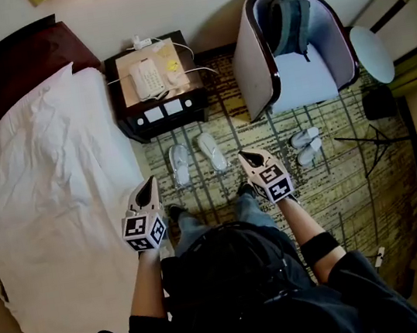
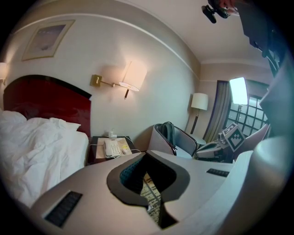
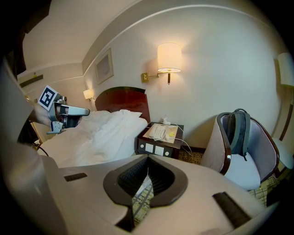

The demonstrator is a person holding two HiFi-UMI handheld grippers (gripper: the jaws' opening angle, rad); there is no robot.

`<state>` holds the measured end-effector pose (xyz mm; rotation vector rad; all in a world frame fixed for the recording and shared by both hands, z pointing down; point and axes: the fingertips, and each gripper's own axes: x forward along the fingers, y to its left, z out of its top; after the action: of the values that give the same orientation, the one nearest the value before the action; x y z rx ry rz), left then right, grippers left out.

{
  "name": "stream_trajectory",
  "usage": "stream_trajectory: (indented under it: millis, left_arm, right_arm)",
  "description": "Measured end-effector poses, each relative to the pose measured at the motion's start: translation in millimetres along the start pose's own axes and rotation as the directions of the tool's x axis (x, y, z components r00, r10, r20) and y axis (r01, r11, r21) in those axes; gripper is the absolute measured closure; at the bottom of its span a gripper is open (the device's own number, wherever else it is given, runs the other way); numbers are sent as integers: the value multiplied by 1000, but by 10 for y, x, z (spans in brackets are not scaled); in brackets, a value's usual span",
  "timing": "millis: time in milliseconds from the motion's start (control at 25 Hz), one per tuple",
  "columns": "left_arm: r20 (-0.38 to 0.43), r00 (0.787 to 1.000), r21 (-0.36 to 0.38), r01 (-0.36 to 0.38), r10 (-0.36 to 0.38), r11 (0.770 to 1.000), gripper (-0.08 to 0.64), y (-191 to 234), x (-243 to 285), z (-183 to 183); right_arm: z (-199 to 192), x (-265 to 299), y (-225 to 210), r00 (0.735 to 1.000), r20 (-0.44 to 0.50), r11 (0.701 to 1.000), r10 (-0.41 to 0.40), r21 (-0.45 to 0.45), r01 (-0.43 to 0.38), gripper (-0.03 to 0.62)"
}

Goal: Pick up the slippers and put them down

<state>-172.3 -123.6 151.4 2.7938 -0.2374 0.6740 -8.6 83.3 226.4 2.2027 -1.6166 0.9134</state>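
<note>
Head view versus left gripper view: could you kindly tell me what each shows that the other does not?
Only the head view: one pair of slippers by the nightstand, a second pair by the chair. Only the left gripper view: a wall lamp and a framed picture. Both: the bed, the phone, the backpack in the chair, the shut right gripper.

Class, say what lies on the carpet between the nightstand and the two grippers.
A pair of white slippers, side by side on the patterned carpet; the head view shows them in front of the nightstand.
</note>
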Motion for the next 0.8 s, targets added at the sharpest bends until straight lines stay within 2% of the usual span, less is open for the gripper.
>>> stream_trajectory:
  millis: [520,600,800]
  left_arm:
    - [-35,998,5,46,-46,999,559,4,184,-1]
    - [-48,997,14,62,-61,998,559,-13,242,0]
    - [-96,989,52,114,-108,992,559,-100,448,-41]
  right_arm:
    - [-128,86,-5,999,-29,999,-13,41,14,589]
    - [-163,108,-14,999,-41,998,-24,49,26,558]
    - [-347,281,-46,996,-90,997,-28,71,34,541]
